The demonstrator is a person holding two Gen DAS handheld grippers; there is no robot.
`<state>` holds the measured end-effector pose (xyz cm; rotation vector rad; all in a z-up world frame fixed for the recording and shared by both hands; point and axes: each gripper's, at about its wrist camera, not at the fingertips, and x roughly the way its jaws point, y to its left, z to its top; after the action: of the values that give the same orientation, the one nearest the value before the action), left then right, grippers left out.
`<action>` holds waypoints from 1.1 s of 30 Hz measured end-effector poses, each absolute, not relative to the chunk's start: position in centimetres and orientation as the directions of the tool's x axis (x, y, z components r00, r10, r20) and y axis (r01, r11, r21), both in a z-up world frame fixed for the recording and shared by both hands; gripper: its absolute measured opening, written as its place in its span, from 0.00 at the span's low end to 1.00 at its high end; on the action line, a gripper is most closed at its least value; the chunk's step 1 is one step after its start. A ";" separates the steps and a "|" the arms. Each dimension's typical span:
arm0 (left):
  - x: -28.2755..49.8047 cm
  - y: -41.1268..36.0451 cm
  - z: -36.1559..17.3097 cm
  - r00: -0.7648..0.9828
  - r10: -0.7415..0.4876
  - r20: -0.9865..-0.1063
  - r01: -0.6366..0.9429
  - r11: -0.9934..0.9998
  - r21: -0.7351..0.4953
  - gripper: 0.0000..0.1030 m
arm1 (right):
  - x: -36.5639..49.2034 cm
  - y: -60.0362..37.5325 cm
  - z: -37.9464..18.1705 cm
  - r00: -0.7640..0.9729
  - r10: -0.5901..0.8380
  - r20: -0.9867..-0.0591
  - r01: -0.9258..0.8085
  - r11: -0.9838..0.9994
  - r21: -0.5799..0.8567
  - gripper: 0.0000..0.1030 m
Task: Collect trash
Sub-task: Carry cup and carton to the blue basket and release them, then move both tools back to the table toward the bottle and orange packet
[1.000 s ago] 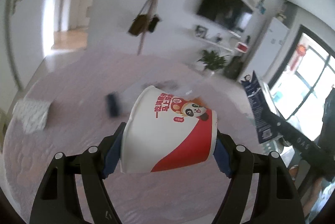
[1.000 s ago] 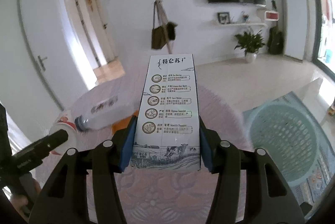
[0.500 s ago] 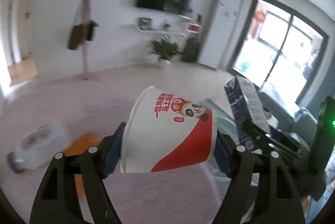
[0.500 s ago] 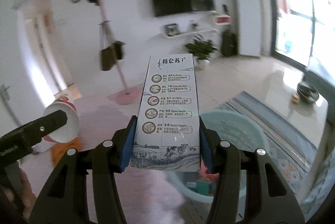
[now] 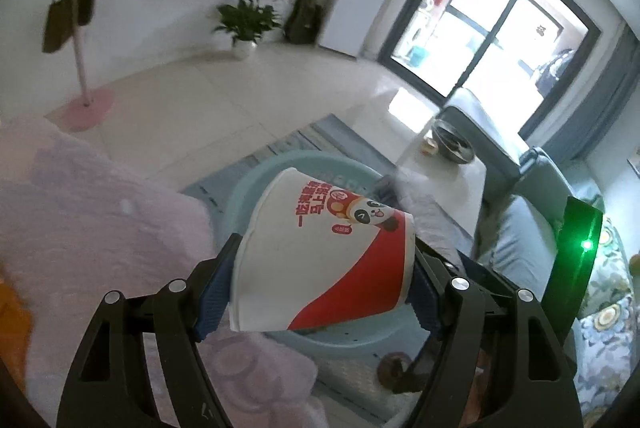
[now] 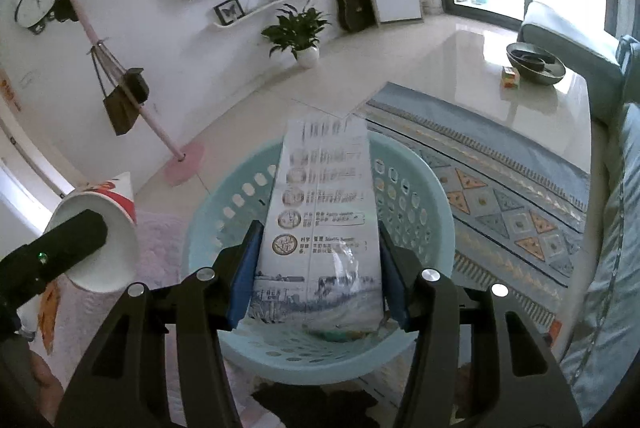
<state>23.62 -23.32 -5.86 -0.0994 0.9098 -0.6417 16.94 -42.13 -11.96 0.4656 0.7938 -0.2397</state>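
Through my left camera I see my left gripper point(image 5: 320, 292) squeezing a paper noodle cup point(image 5: 324, 260). The cup is white and red with a little panda face on it. It lies on its side between my two blue pads point(image 5: 212, 292), and both pads press on it. Under the cup I see the light blue laundry basket point(image 5: 288, 164) on the floor. The cup hangs over the near side of the basket. A pink blanket point(image 5: 100, 228) is on my left side, next to the basket.

Through my right camera I see my right gripper point(image 6: 318, 268) around a tall milk carton point(image 6: 324, 212). The carton looks blurry. My fingers look opened a bit, and I think I see a thin gap on each side, so the carton may be slipping out. I cannot tell for sure. It is right above the middle of the basket point(image 6: 224, 212). The basket has round holes in its wall, and something lies at the bottom, but I cannot tell what. The cup point(image 6: 100, 228) shows at the left, with its open mouth facing me.

I think this is the drop step. Both pieces of trash are over the basket. Next I need to open my left fingers wide so the cup falls in. I should keep it over the hole, not over the blanket.
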 end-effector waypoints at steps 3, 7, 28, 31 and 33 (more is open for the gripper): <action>23.4 -23.5 -6.3 0.437 -0.598 -0.672 0.495 0.783 -0.376 0.80 | 16.9 -42.7 -12.3 0.685 -0.022 -0.728 0.373 0.869 0.324 0.50; 23.2 -23.4 -6.8 0.442 -0.606 -0.662 0.477 0.783 -0.399 0.84 | 16.5 -43.4 -12.9 0.678 -0.022 -0.735 0.384 0.863 0.328 0.50; 18.1 -15.1 -1.2 0.569 -0.582 -0.581 0.436 0.812 -0.387 0.84 | 14.5 -36.9 -6.1 0.761 0.026 -0.648 0.228 0.925 0.304 0.50; 17.0 -11.8 0.5 0.626 -0.549 -0.554 0.410 0.836 -0.365 0.84 | 14.2 -34.4 -4.5 0.782 0.053 -0.621 0.170 0.940 0.295 0.50; 16.5 -9.7 1.3 0.651 -0.532 -0.542 0.394 0.846 -0.358 0.84 | 14.1 -32.4 -3.4 0.793 0.086 -0.603 0.120 0.949 0.293 0.50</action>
<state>16.46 -9.72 1.30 -0.2167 0.6821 -0.5307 14.11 -32.40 -3.35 0.3274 0.6579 -0.0191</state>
